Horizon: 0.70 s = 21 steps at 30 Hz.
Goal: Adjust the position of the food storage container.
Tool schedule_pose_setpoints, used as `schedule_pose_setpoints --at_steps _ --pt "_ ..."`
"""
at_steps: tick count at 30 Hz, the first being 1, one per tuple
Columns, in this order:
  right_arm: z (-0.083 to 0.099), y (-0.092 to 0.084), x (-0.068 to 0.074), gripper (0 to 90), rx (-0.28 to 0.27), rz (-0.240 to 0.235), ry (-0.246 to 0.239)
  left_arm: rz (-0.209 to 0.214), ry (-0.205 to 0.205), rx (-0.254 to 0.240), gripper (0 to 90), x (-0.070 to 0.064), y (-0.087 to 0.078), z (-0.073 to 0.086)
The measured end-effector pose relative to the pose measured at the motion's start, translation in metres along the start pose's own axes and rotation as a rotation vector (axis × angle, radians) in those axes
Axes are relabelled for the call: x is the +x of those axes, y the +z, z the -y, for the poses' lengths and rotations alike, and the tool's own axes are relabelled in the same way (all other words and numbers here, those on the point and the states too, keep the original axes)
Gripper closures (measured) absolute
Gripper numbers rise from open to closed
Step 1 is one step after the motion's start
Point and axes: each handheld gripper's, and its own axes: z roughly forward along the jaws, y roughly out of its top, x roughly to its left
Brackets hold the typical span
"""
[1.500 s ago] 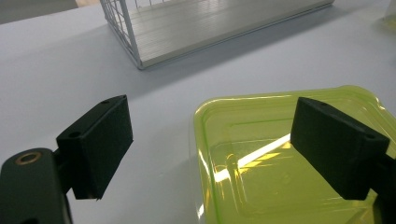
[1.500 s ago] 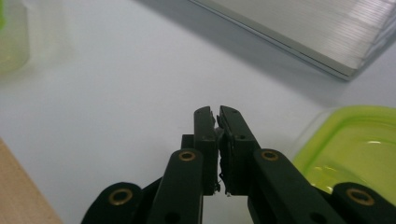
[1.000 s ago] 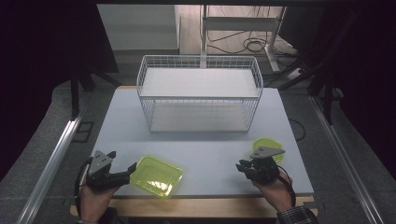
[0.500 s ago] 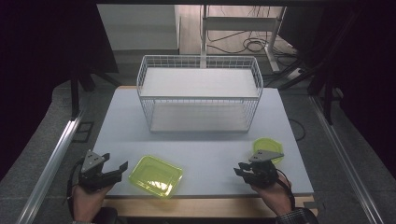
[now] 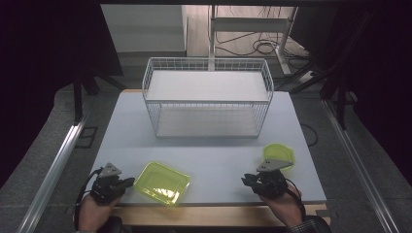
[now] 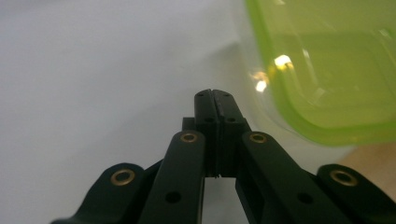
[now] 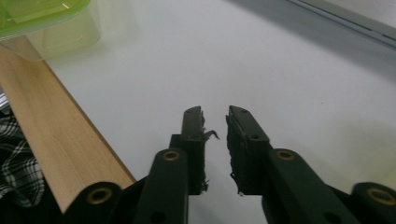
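A lime-green rectangular container (image 5: 162,183) lies near the table's front edge, left of centre. My left gripper (image 5: 129,182) rests just left of it with its jaws pressed shut on nothing. In the left gripper view the shut tips (image 6: 214,94) sit beside the container's rim (image 6: 322,70), apart from it. A smaller round green container (image 5: 279,154) stands at the front right. My right gripper (image 5: 245,180) sits just in front of it, pointing left. Its jaws (image 7: 215,115) are slightly open over bare table.
A white wire basket (image 5: 208,99) with a white shelf stands at the back centre of the white table (image 5: 214,155). The table's wooden front edge (image 7: 56,149) runs beside my right gripper, with a plaid sleeve (image 7: 14,177) below it. Cables lie on the floor behind.
My left gripper has drawn back from the rectangular container's left edge and now lies beside it. The right gripper slid slightly toward the front edge. Both containers stayed put.
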Motion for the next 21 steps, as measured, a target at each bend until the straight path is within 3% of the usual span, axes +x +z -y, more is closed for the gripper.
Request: schedule_pose_setpoints --at_steps 4,8,11,12,21 --pt "0.0 0.002 0.003 87.3 0.008 -0.028 -0.004 0.025 0.009 0.021 89.9 -0.006 0.002 -0.001" --pt "-0.001 0.008 0.012 88.9 0.031 -0.071 -0.029 0.07 0.001 0.008 89.9 -0.013 0.005 -0.007" --pt "-0.001 0.01 0.015 89.0 0.035 -0.082 -0.035 0.079 0.013 0.014 89.9 -0.017 0.009 -0.01" --pt "-0.001 0.012 0.016 89.0 0.039 -0.089 -0.039 0.088 0.034 0.023 89.8 -0.021 0.013 -0.013" --pt "-0.001 0.018 0.021 89.0 0.049 -0.128 -0.037 0.145 0.088 0.032 89.8 -0.041 0.028 -0.028"
